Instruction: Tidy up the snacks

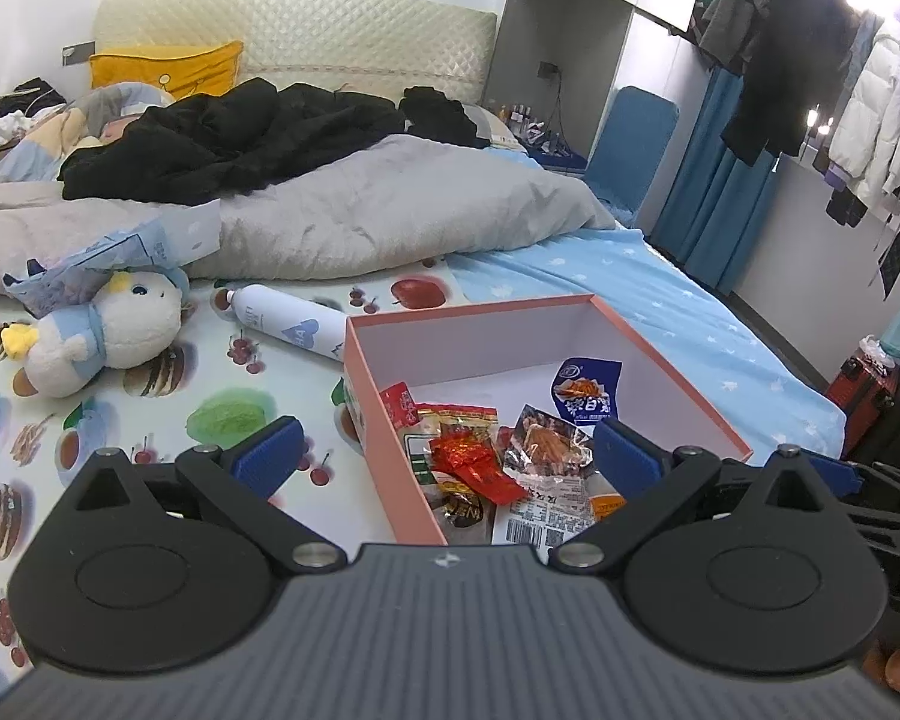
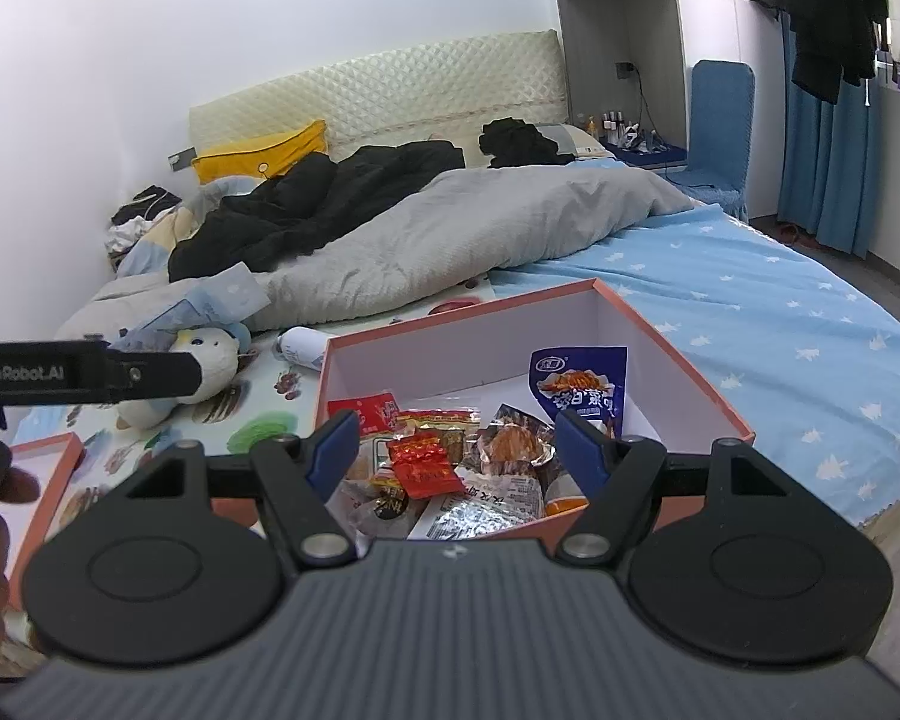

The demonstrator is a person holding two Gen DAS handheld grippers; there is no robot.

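Observation:
A pink open box [image 1: 384, 408] [image 2: 684, 372] with a white inside lies on the bed and holds several snack packets. A blue packet [image 1: 585, 389] [image 2: 577, 387] leans on its far side. A red packet [image 1: 474, 467] [image 2: 423, 467] lies on top of the pile, with a clear packet of brown snacks [image 1: 543, 444] [image 2: 510, 441] beside it. My left gripper [image 1: 447, 450] is open and empty just above the box's near end. My right gripper [image 2: 453, 447] is open and empty over the snack pile.
A plush duck [image 1: 99, 333] [image 2: 207, 363] and a white bottle [image 1: 294, 321] [image 2: 300, 347] lie on the fruit-print sheet left of the box. The box lid [image 2: 42, 480] lies at the left. A grey duvet [image 1: 360, 216] and black clothes cover the far bed.

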